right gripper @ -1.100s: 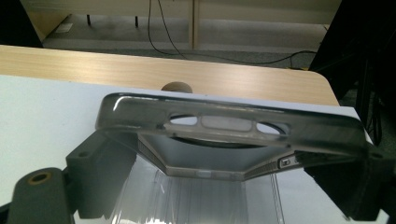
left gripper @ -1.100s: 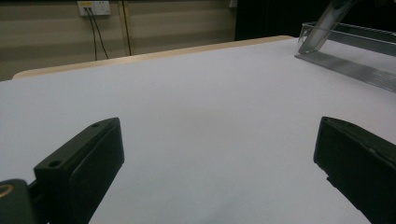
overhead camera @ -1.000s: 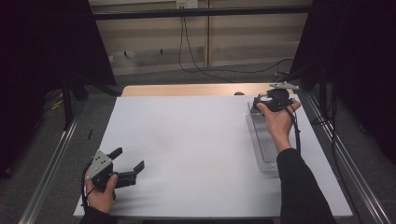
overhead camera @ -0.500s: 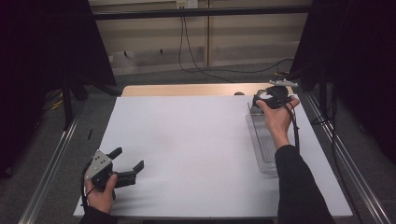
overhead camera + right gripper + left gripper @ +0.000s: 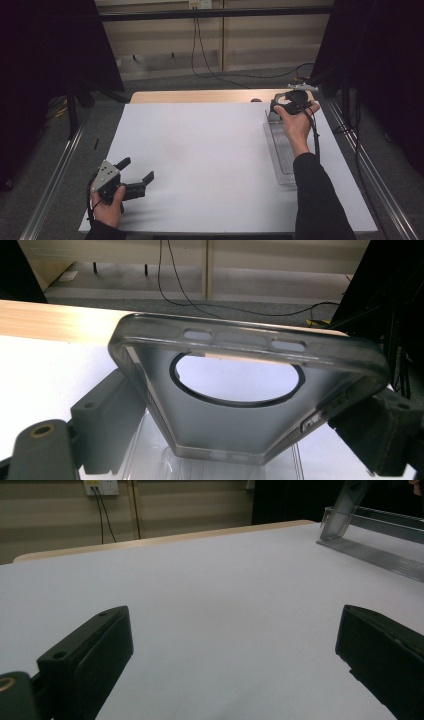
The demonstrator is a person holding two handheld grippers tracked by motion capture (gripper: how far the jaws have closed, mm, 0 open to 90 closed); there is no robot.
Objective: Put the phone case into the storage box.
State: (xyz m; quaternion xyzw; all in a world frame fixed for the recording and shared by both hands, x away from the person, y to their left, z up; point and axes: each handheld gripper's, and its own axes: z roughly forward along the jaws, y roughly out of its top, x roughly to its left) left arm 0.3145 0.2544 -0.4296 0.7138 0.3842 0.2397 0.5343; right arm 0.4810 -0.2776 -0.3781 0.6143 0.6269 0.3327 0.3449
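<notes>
A translucent grey phone case [image 5: 235,425] with a large round camera cutout stands tilted between the jaws of my right gripper [image 5: 245,432], which is shut on its two long sides. In the high view that right gripper [image 5: 281,106] is at the table's far right, with the phone case [image 5: 273,116] hanging over the far end of a long clear plastic tray [image 5: 283,155]. My left gripper [image 5: 134,171] rests at the near left of the white table [image 5: 200,145]. It is open, and the left gripper [image 5: 235,672] has only bare table between its jaws.
The clear tray [image 5: 372,547] runs along the table's right side. A bare wooden strip [image 5: 200,96] borders the table's far edge. Metal rails flank the table on both sides, and cables [image 5: 220,75] lie on the floor beyond.
The right hand with the phone case has edged slightly toward the far edge. The left gripper has not moved.
</notes>
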